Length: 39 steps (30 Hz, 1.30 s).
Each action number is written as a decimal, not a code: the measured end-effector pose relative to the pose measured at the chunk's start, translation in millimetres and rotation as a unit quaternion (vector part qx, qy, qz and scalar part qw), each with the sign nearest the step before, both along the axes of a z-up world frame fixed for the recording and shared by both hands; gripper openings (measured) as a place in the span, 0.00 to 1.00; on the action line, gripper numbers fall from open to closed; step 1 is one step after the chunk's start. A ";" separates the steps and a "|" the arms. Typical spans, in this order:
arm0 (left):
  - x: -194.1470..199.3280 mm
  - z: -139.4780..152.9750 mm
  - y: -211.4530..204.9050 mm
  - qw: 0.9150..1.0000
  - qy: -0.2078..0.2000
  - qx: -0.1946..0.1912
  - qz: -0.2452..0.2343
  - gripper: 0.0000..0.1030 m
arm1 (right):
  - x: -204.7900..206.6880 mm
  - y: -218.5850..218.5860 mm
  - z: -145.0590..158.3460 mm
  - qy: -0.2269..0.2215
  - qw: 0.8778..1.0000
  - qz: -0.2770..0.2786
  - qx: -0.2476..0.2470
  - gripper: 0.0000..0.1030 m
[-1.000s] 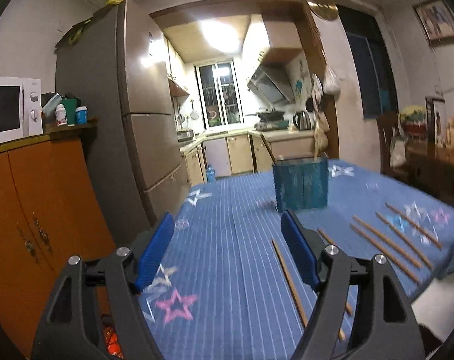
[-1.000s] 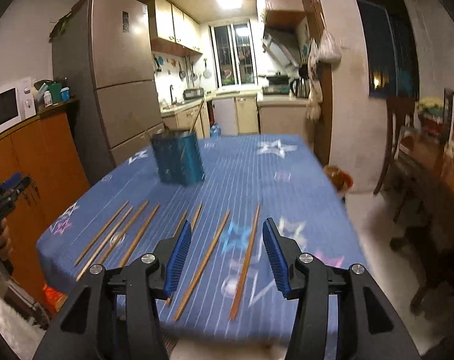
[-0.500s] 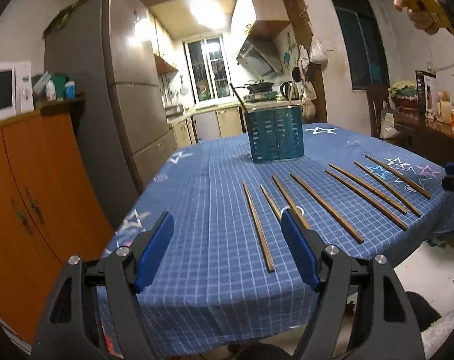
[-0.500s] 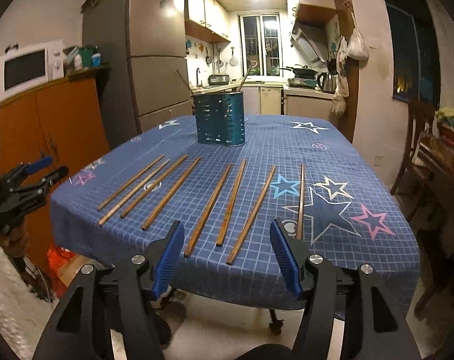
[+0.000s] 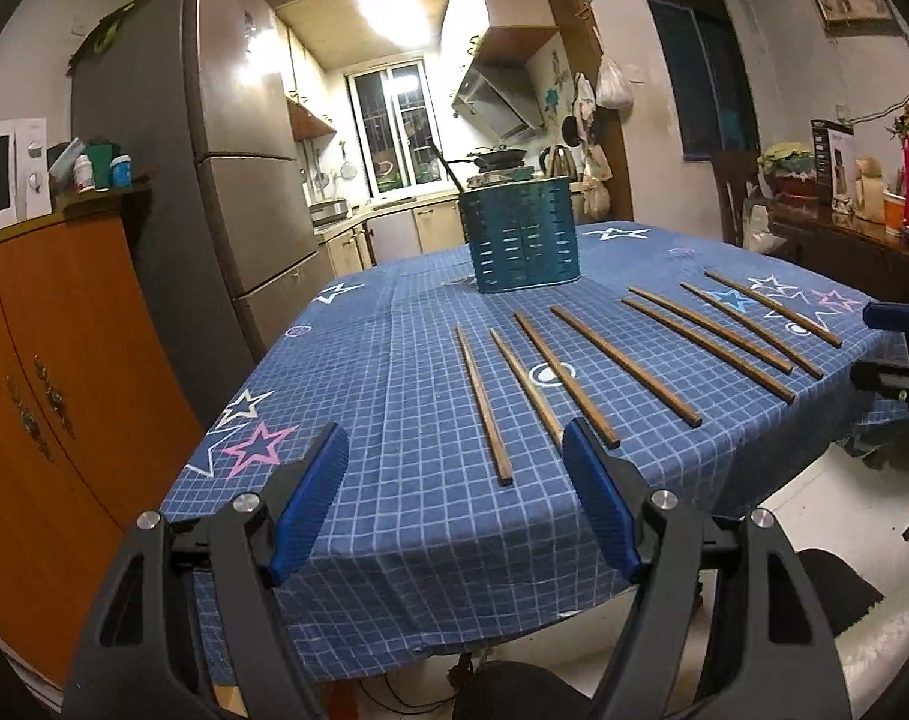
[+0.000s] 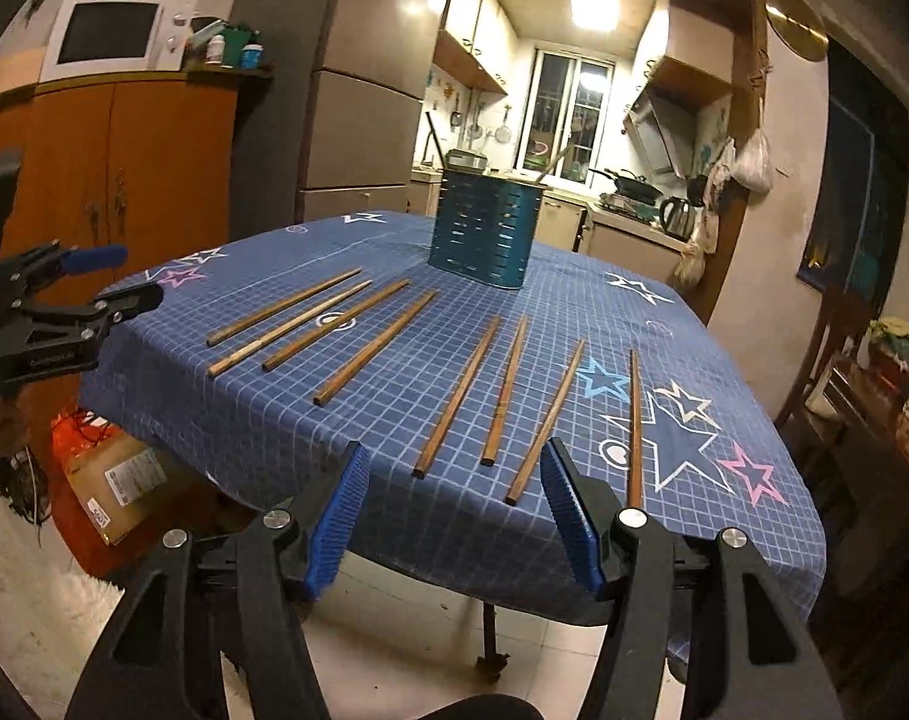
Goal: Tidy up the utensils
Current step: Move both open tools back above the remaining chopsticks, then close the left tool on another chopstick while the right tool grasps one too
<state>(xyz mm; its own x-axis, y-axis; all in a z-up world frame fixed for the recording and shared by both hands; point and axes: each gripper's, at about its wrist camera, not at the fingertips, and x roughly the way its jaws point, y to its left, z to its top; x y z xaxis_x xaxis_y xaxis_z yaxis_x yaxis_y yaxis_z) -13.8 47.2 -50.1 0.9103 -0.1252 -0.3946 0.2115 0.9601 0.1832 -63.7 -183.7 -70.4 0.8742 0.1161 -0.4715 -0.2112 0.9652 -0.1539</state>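
Note:
Several wooden chopsticks (image 5: 478, 397) (image 6: 457, 397) lie side by side on a blue checked tablecloth (image 5: 394, 372) (image 6: 574, 300). A teal slotted utensil holder (image 5: 521, 235) (image 6: 485, 229) stands upright behind them, with a couple of sticks in it. My left gripper (image 5: 454, 462) is open and empty, held off the table's near edge. My right gripper (image 6: 453, 471) is open and empty, held off the near edge in front of the right group of chopsticks. Each gripper shows at the edge of the other view: the right one (image 5: 898, 348) and the left one (image 6: 94, 282).
An orange cabinet (image 5: 46, 372) with a microwave (image 6: 115, 33) stands left of the table, a tall fridge (image 5: 238, 180) behind it. A dark sideboard with clutter (image 5: 844, 234) and a chair (image 6: 826, 348) stand to the right. A cardboard box (image 6: 118, 486) lies on the floor.
Both grippers have pulled back and lowered to the table's near edge, and the views now face the chopstick row. Both stayed open. Nothing on the table moved.

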 end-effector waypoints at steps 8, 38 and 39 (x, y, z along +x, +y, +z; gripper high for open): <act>42.5 51.3 28.1 0.993 -0.012 -0.113 0.026 0.69 | -0.3 -10.8 7.9 -0.014 1.000 -0.010 0.018 0.59; 28.8 -45.6 -19.5 0.998 0.043 -0.023 0.028 0.34 | 18.4 26.1 -16.3 -0.010 0.999 0.020 0.023 0.16; 31.3 -46.8 -18.1 0.998 0.046 -0.026 0.031 0.34 | 19.0 28.4 -16.3 -0.013 0.999 0.021 0.020 0.16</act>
